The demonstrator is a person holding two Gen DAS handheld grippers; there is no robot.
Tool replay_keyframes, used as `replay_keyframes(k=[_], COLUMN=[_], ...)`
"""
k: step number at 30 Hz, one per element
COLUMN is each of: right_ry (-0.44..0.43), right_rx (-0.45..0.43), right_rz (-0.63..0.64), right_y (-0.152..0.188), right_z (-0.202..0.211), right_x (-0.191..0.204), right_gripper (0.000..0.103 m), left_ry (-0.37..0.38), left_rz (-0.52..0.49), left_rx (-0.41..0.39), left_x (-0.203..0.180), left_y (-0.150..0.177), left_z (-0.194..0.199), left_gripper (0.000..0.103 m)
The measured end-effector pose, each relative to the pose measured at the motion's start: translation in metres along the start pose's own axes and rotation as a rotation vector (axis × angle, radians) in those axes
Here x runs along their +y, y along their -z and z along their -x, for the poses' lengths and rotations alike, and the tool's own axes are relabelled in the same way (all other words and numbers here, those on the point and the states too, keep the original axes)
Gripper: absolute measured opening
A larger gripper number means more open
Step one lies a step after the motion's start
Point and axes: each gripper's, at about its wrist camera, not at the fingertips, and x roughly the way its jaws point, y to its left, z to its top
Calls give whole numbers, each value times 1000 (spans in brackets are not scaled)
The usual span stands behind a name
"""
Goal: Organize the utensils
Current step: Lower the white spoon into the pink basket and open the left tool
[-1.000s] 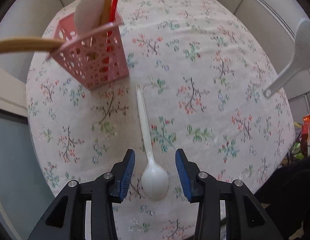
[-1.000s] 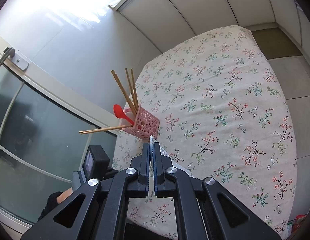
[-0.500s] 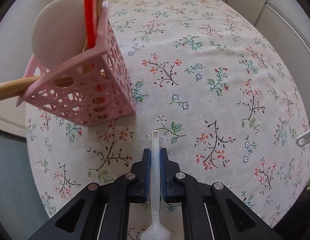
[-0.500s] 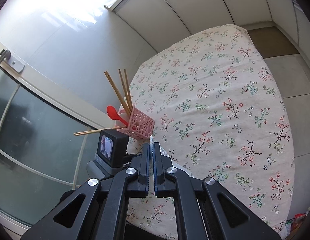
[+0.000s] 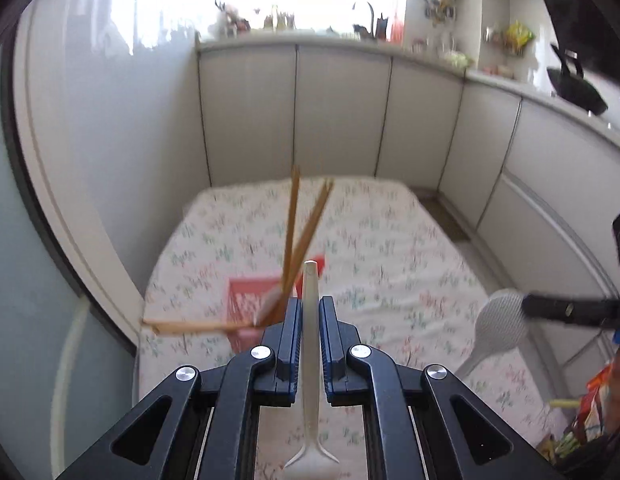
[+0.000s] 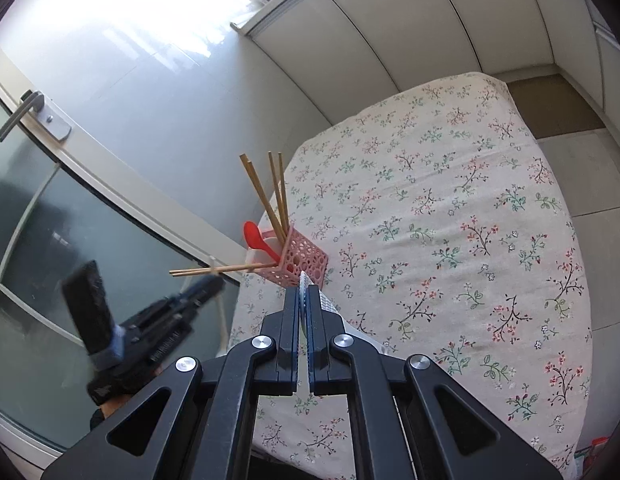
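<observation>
Pink lattice utensil holder near left edge of floral tabletop; holds wooden chopsticks, red spoon, more chopsticks sticking out sideways. Left hand-held gripper clamped on handle of white plastic spoon, raised off tabletop, handle tip forward, bowl toward camera. Right hand-held gripper closed on white rice paddle, held above tabletop right of holder.
</observation>
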Motion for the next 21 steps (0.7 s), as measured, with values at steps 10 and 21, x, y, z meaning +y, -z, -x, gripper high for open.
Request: replay_keyframes(k=[10,21], right_ry=[-18,-16], right_rx=[-10,16], right_rz=[39,41], right_y=[-2,-11], right_z=[-9,-23], right_x=[11,1], right_gripper=[2,2], left_ry=[-146,-242], left_rz=[152,193], left_rx=[-379,-464], left_x=[42,63], left_y=[-43,-30], left_z=[-22,-98], left_gripper=[9,9])
